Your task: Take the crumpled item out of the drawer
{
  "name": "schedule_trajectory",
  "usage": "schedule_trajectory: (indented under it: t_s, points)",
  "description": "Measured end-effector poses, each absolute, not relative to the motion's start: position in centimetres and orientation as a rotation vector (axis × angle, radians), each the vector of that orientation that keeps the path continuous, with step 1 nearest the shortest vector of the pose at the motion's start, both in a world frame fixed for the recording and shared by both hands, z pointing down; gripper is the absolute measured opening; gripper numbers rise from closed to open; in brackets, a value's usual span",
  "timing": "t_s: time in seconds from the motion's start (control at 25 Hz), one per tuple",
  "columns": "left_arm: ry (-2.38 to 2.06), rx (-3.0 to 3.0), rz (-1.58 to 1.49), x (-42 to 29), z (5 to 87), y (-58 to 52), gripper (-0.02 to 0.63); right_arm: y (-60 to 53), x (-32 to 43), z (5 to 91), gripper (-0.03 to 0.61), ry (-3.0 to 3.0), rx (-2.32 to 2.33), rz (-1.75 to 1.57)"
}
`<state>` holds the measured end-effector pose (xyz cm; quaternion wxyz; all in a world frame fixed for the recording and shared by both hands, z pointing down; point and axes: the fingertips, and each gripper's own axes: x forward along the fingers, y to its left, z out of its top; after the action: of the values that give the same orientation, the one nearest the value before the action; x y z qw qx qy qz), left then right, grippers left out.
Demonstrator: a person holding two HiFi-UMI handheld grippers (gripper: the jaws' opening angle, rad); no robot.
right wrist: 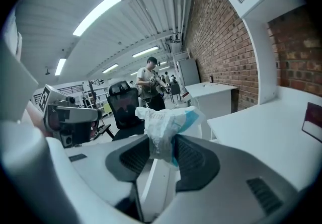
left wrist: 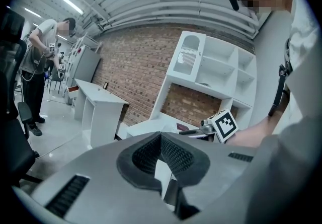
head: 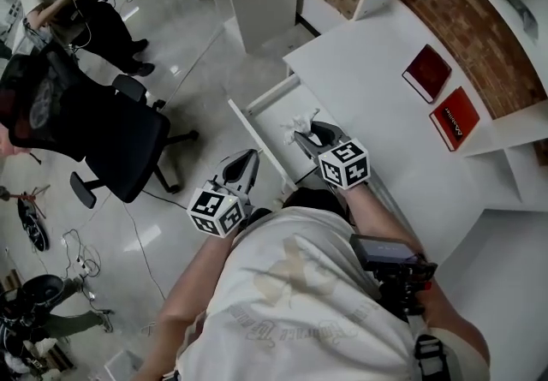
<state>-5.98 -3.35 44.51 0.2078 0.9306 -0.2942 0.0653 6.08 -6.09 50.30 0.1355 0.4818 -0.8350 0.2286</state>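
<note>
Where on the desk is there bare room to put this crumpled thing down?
The desk is bare from the drawer across to the red books. It is crowded only at its right edge, where the books lie.

The left gripper (left wrist: 161, 137) fills the foreground below the white shelf unit (left wrist: 211, 67), its 2 dark ribbed pads (left wrist: 177, 155) meeting at the tips with nothing between them. Just under that shelf unit the right gripper (left wrist: 187, 131) points leftward over a white desktop (left wrist: 146, 128), its marker cube (left wrist: 224, 124) facing the camera and a bare forearm (left wrist: 251, 136) behind it, while the brick wall (left wrist: 131, 77) runs behind the shelf unit. Left of the shelf unit stands 1 separate white desk (left wrist: 98, 104), farther left 1 person (left wrist: 37, 57) stands on the glossy floor (left wrist: 55, 132), and farthest left sits a black office chair (left wrist: 12, 117).
</note>
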Motion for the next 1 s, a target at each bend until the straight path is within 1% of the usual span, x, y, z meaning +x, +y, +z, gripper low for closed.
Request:
schedule_trajectory:
  t_s: [0.56,1.0]
  points:
    - [-0.725,2.630,0.222,-6.2,45.0,-1.4,0.020,-2.5,5.7,48.8,0.161,-2.457,1.434,0.639]
    - [-0.673,2.637,0.238,-4.9,45.6,0.2,0.020,0.6,7.6,49.0,0.160,-2.424,1.473,0.645]
